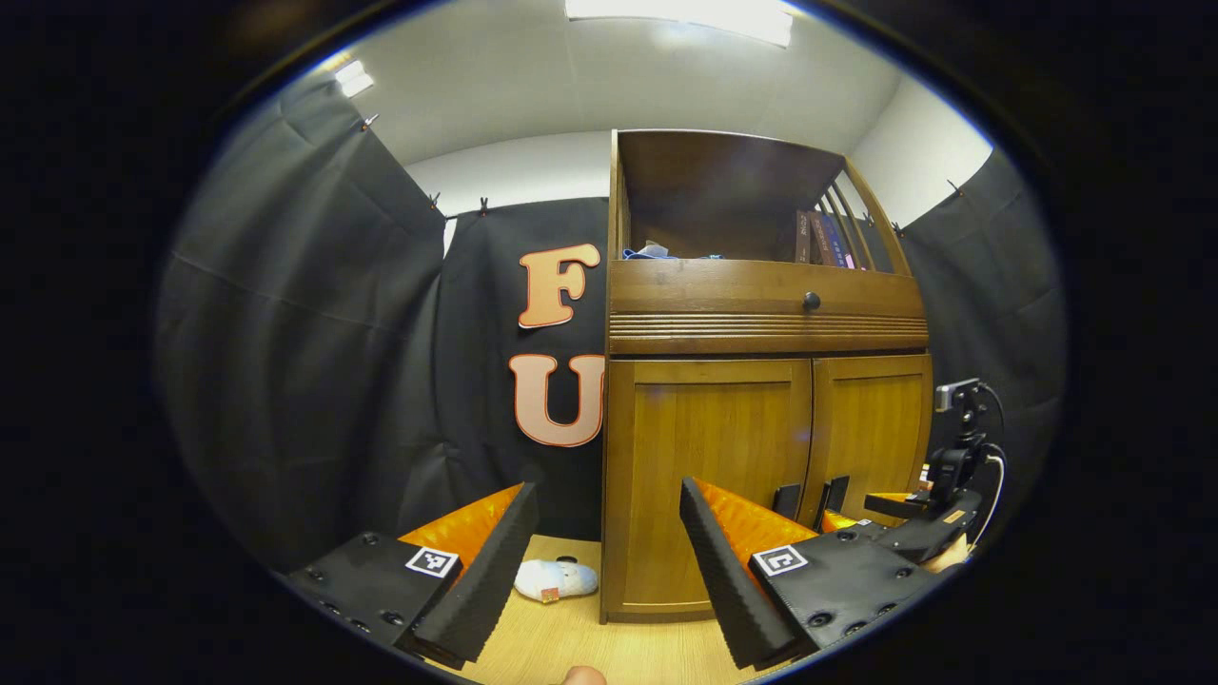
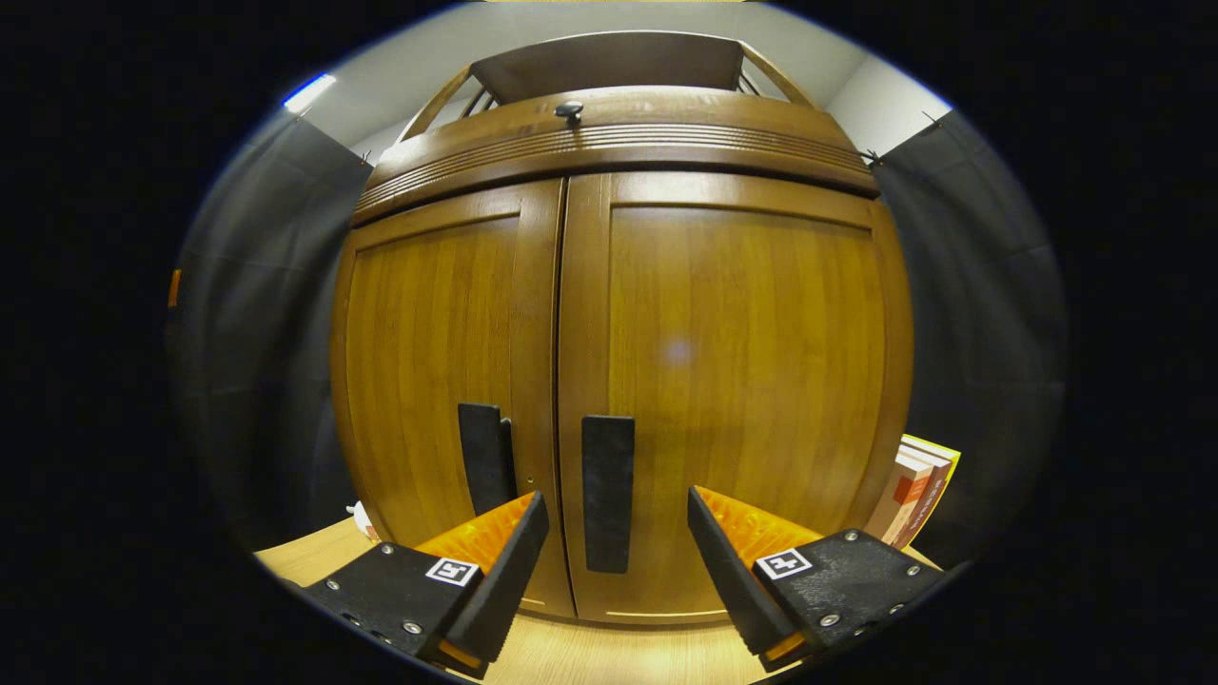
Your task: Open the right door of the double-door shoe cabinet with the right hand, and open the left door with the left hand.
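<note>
Cabinet: we see the wooden shoe cabinet (image 2: 618, 381) standing on the light wood table (image 2: 590, 656), both lower doors shut.
Right door: the right door (image 2: 752, 381) lies straight ahead of the right gripper's jaws; its dark upright handle (image 2: 608, 493) sits in line with the gap between them, a little beyond the tips, not touched.
Left door: the left door (image 2: 438, 371) is ahead and to the left of those jaws; its handle (image 2: 483, 459) is just beside the other one.
Right gripper: the right gripper (image 2: 617, 509) has its jaws spread, holding nothing.
Left gripper: the left gripper (image 1: 607, 499) also has its jaws spread and empty; it is farther back, with the cabinet's left front corner ahead of the gap.
Other items: we note a small white object (image 1: 556, 578) on the table between the left jaws, books (image 2: 915, 490) to the right of the right jaws, and more books (image 1: 826, 238) on the open top shelf.
</note>
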`<act>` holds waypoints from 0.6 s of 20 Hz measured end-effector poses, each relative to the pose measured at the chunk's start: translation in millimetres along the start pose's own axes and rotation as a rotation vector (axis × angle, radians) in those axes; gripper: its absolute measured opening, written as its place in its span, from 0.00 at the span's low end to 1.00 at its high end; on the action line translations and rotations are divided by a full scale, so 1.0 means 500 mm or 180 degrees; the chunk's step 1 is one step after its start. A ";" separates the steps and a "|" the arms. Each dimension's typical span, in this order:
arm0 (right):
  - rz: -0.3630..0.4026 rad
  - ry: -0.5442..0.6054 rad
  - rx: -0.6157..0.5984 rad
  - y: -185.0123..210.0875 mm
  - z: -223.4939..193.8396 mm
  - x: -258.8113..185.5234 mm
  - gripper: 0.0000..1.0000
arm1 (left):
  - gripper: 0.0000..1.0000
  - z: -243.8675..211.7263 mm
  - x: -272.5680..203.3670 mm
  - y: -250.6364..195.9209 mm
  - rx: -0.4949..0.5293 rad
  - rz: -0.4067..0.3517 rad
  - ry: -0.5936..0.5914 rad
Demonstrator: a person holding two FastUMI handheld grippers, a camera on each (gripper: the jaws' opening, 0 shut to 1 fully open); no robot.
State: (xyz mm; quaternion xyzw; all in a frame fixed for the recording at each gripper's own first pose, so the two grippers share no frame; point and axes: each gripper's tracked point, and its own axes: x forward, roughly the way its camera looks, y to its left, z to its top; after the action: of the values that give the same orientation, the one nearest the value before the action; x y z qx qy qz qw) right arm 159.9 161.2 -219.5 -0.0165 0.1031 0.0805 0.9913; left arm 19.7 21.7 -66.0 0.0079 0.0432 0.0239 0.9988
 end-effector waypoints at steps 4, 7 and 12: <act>-0.0039 0.0091 0.0101 0.001 -0.025 0.035 0.80 | 0.94 -0.003 0.001 0.004 0.0005 -0.0039 -0.0017; -0.0048 0.0161 0.0216 -0.002 -0.037 0.061 0.77 | 0.94 -0.011 0.001 0.015 -0.0006 -0.0024 -0.0004; -0.0062 0.0174 0.0254 -0.005 -0.041 0.075 0.49 | 0.94 -0.019 0.002 0.032 -0.0039 0.0008 0.0024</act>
State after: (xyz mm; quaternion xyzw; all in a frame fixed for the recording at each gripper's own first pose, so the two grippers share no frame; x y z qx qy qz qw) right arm 192.3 163.4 -247.0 0.0198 0.1331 0.0662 0.9887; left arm 19.2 37.6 -75.5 0.0016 0.0468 0.0255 0.9986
